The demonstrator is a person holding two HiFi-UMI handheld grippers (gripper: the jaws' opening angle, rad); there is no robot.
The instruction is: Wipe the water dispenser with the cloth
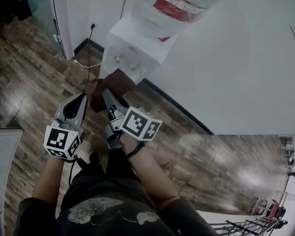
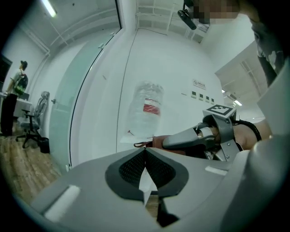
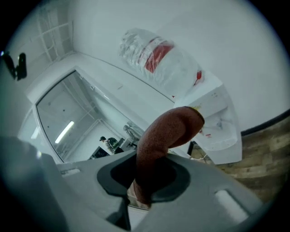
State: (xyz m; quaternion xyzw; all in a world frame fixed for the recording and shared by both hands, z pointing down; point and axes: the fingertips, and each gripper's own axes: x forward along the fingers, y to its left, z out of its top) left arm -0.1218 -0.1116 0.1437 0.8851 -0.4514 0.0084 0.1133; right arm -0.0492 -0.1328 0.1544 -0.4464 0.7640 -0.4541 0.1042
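1. Your right gripper (image 3: 147,174) is clamped on the reddish-brown cloth (image 3: 168,133). The cloth rises from between the jaws and folds over toward the water dispenser (image 3: 217,129).
2. Your left gripper (image 2: 146,165) has its jaws pressed together with nothing between them. It hangs just beside the right one, short of the dispenser.
3. The dispenser stands against the white wall (image 1: 235,71) on the wood floor (image 1: 31,83), with the bottle (image 1: 176,6) on top, straight ahead of the cloth.
4. To wipe well, present the folded bulge of cloth flat to the front panel rather than the jaw tips. Press only enough to flatten it.
5. The free fold will likely bunch if you scrub back and forth, so sweep one way per pass.
6. Your empty left gripper looks best held clear of the cloth's path.
7. I can't tell whether the cloth touches the panel. In the head view it overlaps the panel's lower edge, but it may be hanging just short.
8. In the head view the cloth and both grippers hide the dispenser's lower cabinet, and the frame edge cuts off the bottle's top.
9. The taps and tray are too washed out to pick out in any view.
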